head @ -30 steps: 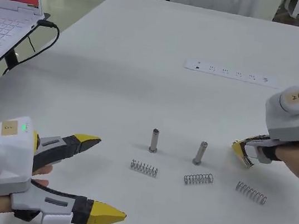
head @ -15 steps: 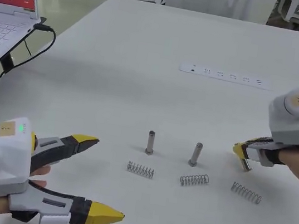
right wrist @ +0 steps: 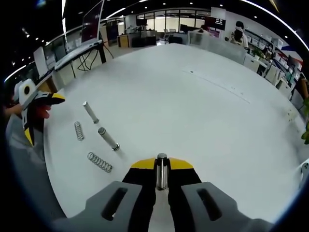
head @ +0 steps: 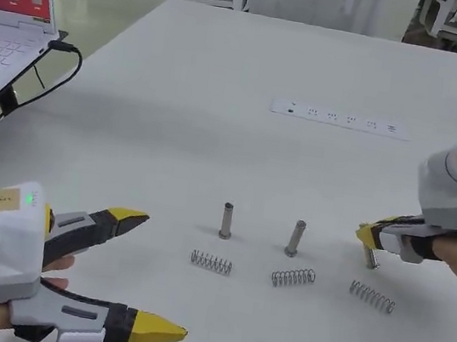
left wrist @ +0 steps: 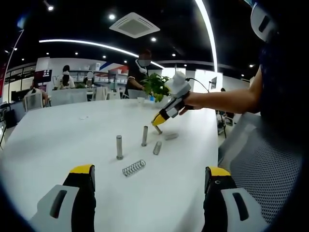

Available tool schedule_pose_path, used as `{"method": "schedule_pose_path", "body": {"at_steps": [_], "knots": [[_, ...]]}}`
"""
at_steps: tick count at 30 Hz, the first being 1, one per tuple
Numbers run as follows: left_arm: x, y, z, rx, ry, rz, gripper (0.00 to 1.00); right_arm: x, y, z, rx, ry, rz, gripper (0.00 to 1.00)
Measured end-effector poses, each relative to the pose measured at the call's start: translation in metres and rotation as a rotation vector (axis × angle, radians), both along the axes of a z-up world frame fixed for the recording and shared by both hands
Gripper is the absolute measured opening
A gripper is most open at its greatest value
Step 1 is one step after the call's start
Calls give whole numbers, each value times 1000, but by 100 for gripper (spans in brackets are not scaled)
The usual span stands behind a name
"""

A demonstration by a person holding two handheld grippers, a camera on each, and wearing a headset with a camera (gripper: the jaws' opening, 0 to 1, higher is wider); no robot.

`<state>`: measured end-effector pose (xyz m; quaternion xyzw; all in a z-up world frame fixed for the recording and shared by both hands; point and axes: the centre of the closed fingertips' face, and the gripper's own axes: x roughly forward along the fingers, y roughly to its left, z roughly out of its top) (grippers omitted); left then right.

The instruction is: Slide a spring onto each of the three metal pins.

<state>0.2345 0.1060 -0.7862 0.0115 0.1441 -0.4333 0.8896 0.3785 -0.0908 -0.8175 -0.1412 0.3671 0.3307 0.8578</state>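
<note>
White table (head: 219, 118): with pin (right wrist: 161, 178) pinched in right gripper (head: 371, 235), near right spring (head: 371, 296), set upright. Bring wide-spread left gripper (head: 158, 274) over, grip spring mid-coil, thread squarely onto pin.

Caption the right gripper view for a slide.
Right gripper shut on a pin; two pins and two springs beyond on the table.

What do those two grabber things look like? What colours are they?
The left gripper and right gripper are chunky white and grey, with black fingers ending in pointed yellow tips. The left one has a tan sticker and a tiny green light on top. The right one has a tan sticker marked 26.
</note>
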Motion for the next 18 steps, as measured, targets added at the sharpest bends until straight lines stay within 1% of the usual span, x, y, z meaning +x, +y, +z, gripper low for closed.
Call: {"method": "schedule_pose_path", "body": {"at_steps": [4, 18], "knots": [[-1, 0, 0, 0, 1, -2, 91, -5, 1, 2, 15, -2, 7, 5], [-2, -1, 2, 6, -5, -8, 91, -15, 4, 6, 20, -23, 35, 5]]}}
